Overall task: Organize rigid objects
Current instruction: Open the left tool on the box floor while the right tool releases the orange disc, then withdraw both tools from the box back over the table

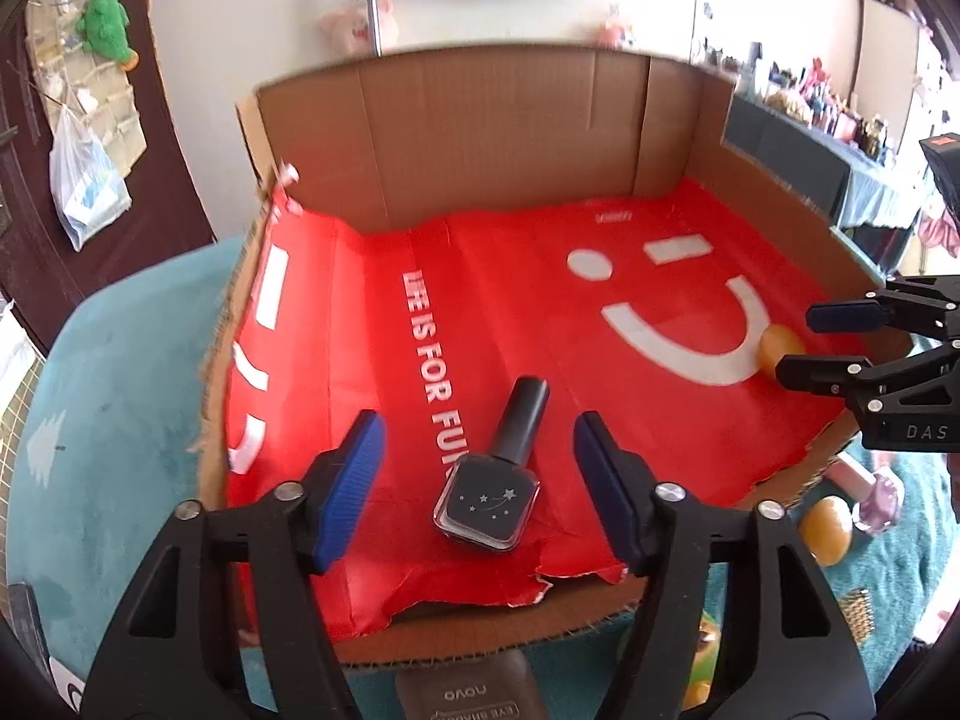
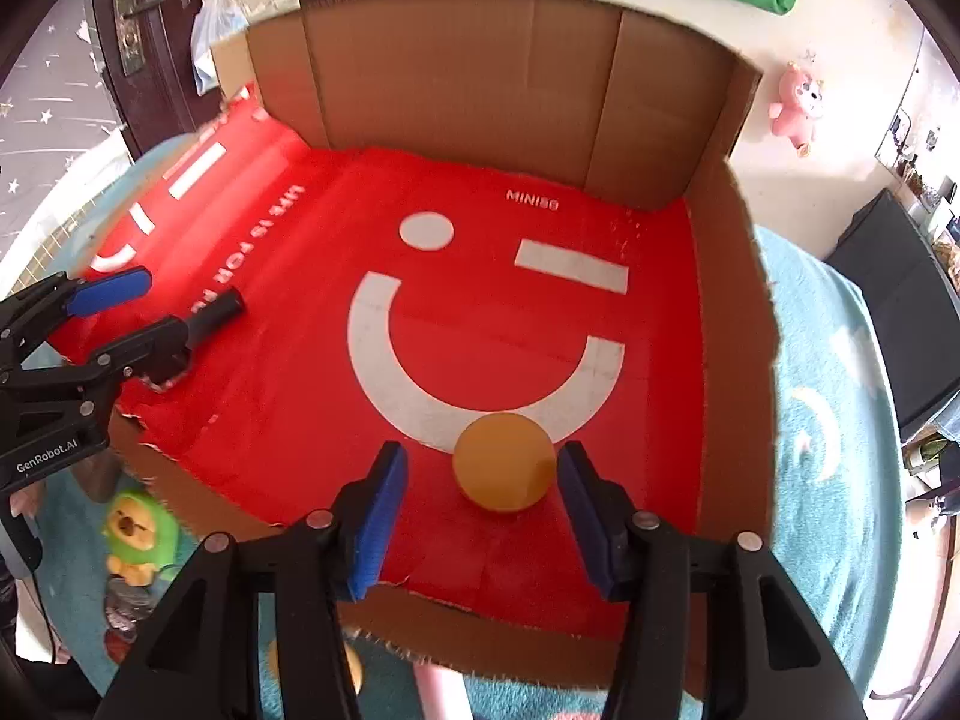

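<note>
Inside cardboard box point(image 1: 498, 138): black bottle point(image 1: 492, 480); orange ball point(image 2: 503, 462) lying apart.

- Both views are brightly and evenly lit by daylight; only soft shadows are cast.
- Straight edges are bowed by fisheye distortion, and dark vignetting is seen at the corners.
- Slight blur is noticed towards the edges.

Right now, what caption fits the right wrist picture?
Open right gripper around an orange ball in the cardboard box.
</note>
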`<state>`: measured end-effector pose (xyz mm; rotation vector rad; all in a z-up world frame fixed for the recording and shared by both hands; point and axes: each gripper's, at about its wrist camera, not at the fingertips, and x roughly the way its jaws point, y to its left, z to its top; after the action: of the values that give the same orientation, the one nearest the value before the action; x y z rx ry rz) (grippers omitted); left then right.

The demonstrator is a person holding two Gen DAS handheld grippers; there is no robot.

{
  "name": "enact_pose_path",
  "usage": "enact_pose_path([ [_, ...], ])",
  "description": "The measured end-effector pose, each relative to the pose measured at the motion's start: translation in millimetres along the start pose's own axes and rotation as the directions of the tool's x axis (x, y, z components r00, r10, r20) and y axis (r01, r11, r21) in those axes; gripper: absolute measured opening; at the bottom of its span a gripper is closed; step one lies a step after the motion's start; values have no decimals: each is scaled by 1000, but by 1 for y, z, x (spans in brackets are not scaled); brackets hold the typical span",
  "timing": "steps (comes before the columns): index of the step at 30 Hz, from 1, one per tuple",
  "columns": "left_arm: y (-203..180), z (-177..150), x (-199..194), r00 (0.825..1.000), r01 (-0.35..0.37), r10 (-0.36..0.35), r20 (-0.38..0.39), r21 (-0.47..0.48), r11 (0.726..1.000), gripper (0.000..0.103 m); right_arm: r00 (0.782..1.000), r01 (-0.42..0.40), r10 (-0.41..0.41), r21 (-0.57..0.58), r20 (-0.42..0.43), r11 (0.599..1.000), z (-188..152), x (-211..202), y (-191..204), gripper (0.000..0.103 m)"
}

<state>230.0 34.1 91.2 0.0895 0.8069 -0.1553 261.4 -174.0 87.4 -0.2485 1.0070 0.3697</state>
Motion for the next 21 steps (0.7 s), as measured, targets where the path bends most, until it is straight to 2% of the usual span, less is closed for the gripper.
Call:
enact_pose_path([
  [6, -6, -1, -37, 994, -14, 13, 109, 3, 1000, 75, 995, -2, 2, -5, 100, 1000, -1, -42, 6, 73],
  [10, -9, -6, -62, 985, -27, 30, 169, -19, 999, 83, 982, 4, -3, -6, 186, 1000, -7, -75, 9, 84],
  [12, -9, -9, -74, 980, -26, 32, 194, -34, 999, 83, 967, 5, -3, -10, 256, 1000, -13, -94, 12, 91],
  [14, -10, -13, -87, 974, -26, 36, 221, -50, 998, 83, 953, 13, -10, -7, 303, 1000, -20, -112, 15, 93],
  [17, -15, -21, -105, 965, -29, 44, 257, -62, 998, 91, 934, 26, -22, -6, 358, 1000, -32, -132, 22, 98],
  [21, -24, -34, -129, 949, -22, 39, 312, -57, 998, 92, 905, 31, -32, 9, 425, 999, -52, -155, 30, 102],
])
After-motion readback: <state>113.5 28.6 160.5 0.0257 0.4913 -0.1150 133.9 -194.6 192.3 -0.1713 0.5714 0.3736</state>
